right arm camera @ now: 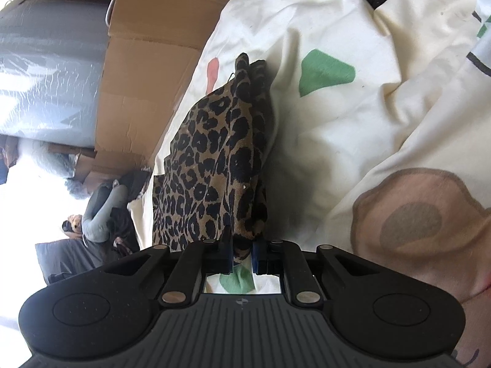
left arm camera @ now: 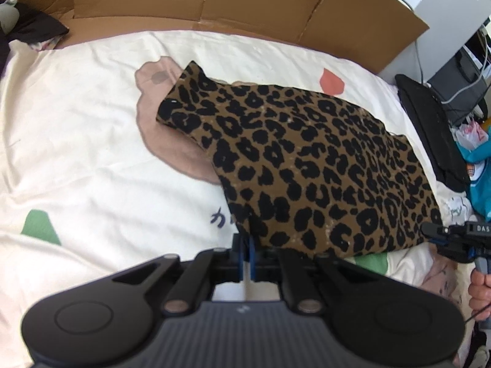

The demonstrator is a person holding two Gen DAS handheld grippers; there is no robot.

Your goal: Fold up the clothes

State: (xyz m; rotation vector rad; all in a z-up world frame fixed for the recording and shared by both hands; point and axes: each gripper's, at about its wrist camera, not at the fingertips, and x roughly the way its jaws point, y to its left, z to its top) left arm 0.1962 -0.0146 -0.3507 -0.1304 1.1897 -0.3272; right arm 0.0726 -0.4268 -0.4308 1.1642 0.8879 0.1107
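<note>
A leopard-print garment (left arm camera: 313, 159) lies spread on a cream bedsheet (left arm camera: 76, 122) printed with bears and coloured shapes. My left gripper (left arm camera: 245, 256) is at the garment's near left corner, blue pads pressed together on the hem, which is raised a little. My right gripper (left arm camera: 442, 233) shows at the right edge of the left wrist view, at the near right corner, with a hand (left arm camera: 480, 288) below it. In the right wrist view the garment (right arm camera: 214, 165) runs away from that gripper (right arm camera: 242, 256) in a raised fold, and its pads pinch the cloth.
A cardboard wall (left arm camera: 214, 0) stands along the far side of the bed. A black bag (left arm camera: 429, 128) and a teal item (left arm camera: 481, 184) crowd the right edge. Dark clothing (left arm camera: 36, 24) lies at the far left. Other clothes (right arm camera: 101, 208) are piled beyond the bed.
</note>
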